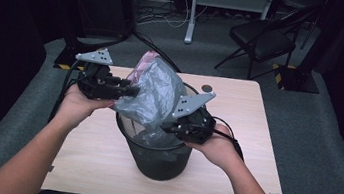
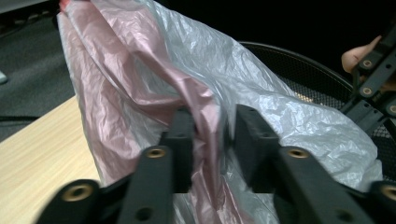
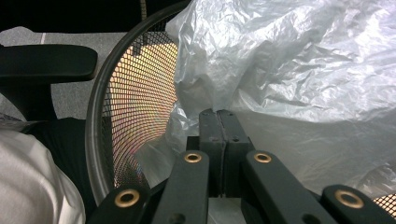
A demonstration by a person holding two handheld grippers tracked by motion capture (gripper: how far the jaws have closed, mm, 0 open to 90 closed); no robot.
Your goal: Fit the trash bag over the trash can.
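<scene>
Currently we're lining the bin (image 1: 159,158): a black mesh wastebasket standing mid-tabletop (image 1: 86,161), with a grey plastic bag (image 1: 152,97) bunched up above its rim, partly hanging inside. Right tool (image 1: 170,126) is fully closed, jaws pinched flat on the bag film just at the near rim; in the right gripper view the two pads meet with plastic trapped between them, mesh wall right beside. Left tool (image 1: 133,91) sits level at the bag's far-left side, jaws narrow with a fold of pinkish-grey film (image 2: 205,121) running between them. In the left gripper view there's a slim gap on the right pad's side, so we can't tell if it's truly clamped yet. Our read: step in hand is getting a second grip so the mouth can be spread over the rim. To do it well, we'd finish the left pinch on a single edge layer, not a thick wad, otherwise the mouth won't open. Keep the right hold anchored at the rim as the fixed point. Then pull the left edge out and away across the bin, keeping film taut but not stretched, since it's thin and tears easily on the mesh lip. Watch the bin too: it's light, and a sideways tug could tip or slide it.
</scene>
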